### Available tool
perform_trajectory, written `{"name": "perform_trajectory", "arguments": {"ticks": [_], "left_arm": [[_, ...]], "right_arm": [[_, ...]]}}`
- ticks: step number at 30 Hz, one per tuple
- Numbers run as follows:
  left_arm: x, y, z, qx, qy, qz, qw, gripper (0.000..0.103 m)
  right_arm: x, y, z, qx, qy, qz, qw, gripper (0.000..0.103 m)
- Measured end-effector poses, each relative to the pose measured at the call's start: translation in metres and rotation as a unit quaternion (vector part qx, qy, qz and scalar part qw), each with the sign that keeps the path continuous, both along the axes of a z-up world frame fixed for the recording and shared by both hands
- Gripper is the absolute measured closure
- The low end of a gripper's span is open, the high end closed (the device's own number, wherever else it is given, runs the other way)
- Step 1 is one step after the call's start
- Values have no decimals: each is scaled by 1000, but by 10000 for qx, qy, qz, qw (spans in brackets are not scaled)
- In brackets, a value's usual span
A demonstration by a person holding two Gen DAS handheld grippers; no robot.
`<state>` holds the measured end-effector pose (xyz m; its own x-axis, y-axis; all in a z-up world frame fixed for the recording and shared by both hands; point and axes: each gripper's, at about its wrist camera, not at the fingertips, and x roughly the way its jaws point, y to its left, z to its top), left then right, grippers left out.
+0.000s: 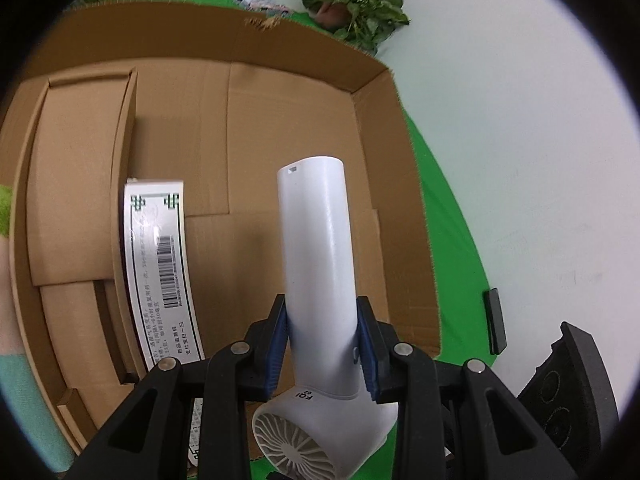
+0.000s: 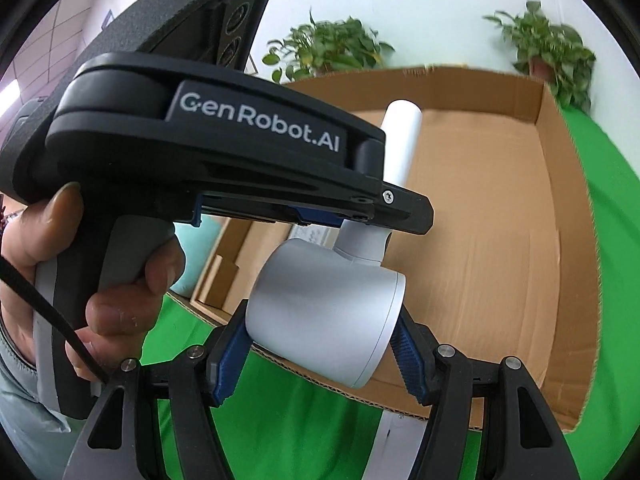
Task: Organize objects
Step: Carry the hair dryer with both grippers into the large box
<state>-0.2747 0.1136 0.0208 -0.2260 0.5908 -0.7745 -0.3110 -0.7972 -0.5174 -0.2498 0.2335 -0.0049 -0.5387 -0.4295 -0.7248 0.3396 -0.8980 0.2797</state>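
Two grippers are sharing one white handheld fan (image 1: 316,248) over the open cardboard box (image 1: 380,92): the left gripper (image 1: 323,336) is clamping its handle, the right gripper (image 2: 320,356) is clamping its round head, while a medicine carton (image 1: 160,264) is lying inside the box

Pale wall (image 1: 520,80), green cloth (image 1: 452,240), seemingly two potted plants (image 2: 332,48).

Green cloth surface (image 1: 452,248) carries open cardboard box (image 1: 384,92), potted plant (image 1: 352,4), small black block (image 1: 495,322).
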Motion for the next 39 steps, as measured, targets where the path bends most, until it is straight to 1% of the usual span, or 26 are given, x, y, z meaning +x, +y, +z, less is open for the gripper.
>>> {"name": "perform_trajectory", "arguments": {"ticks": [6, 10, 13, 17, 21, 23, 30, 33, 36, 39], "left_arm": [[-4, 6, -25, -240, -243, 11, 9994, 72], [-10, 10, -41, -428, -443, 33, 9981, 72], [-6, 10, -40, -583, -430, -14, 9974, 72], [-9, 9, -42, -709, -555, -3, 9959, 72], [-10, 5, -41, -852, -542, 118, 9948, 72], [-8, 2, -42, -774, -536, 144, 9955, 72], [0, -3, -44, -751, -513, 165, 9957, 72], [1, -9, -38, -762, -486, 143, 9958, 72], [4, -15, -32, -688, -439, 129, 9966, 72], [8, -19, -25, -684, -325, 123, 9971, 72]], "right_arm": [[-13, 4, -25, -138, -342, 25, 9993, 41], [-21, 3, -38, -90, -516, 26, 9986, 41], [-26, 0, -44, -20, -560, 20, 9984, 41], [-34, -4, -47, 80, -621, 36, 9980, 41], [-41, -8, -49, 170, -688, 33, 9975, 41], [-45, -8, -51, 151, -740, 18, 9971, 40], [-55, -12, -49, 139, -737, 110, 9971, 39], [-59, -13, -47, 101, -750, 207, 9969, 37], [-62, -13, -44, 81, -729, 282, 9969, 33], [-68, -6, -42, -114, -814, 241, 9963, 34]]}}
